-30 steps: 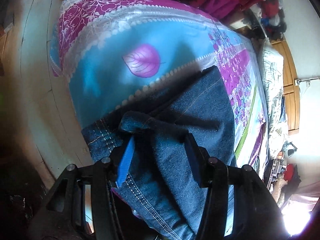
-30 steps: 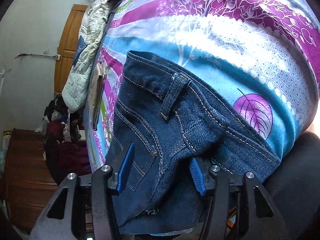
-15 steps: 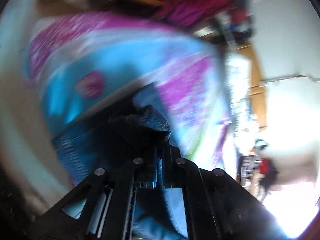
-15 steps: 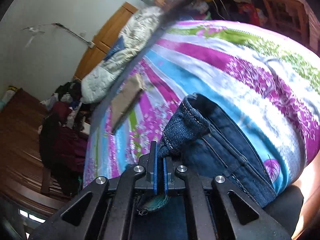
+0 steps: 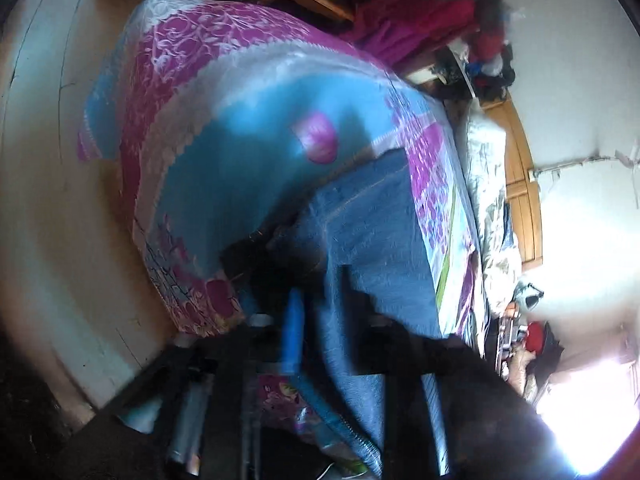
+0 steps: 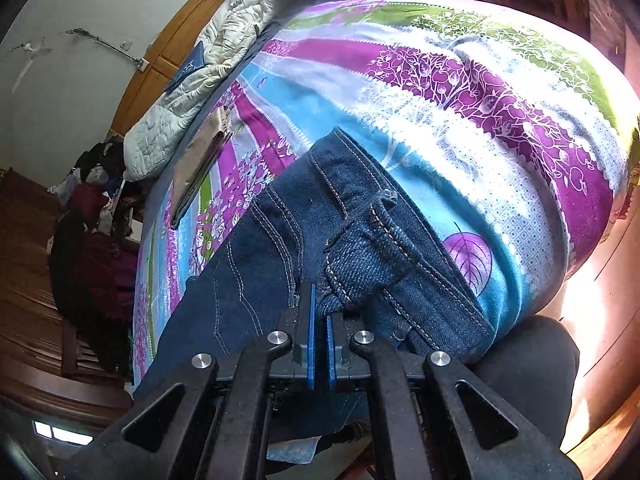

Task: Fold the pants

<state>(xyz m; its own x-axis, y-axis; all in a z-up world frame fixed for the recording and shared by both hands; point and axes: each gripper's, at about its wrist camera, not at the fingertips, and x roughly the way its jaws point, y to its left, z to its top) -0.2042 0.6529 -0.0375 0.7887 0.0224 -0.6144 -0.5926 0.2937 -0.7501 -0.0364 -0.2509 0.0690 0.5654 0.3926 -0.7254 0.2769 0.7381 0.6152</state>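
Two grippers on jeans (image 6: 280,248), spread on bedsheet (image 6: 460,92) near bed edge. Right gripper (image 6: 319,320) pinched narrow on waistband fold. Left gripper (image 5: 320,312) blurred, fingers parted around denim. Risk: uneven lift, thin bite slips, jeans slide off edge.

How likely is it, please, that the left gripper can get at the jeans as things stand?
Probably yes: the left gripper looks open, though blurred, with the jeans lying directly between its fingers.
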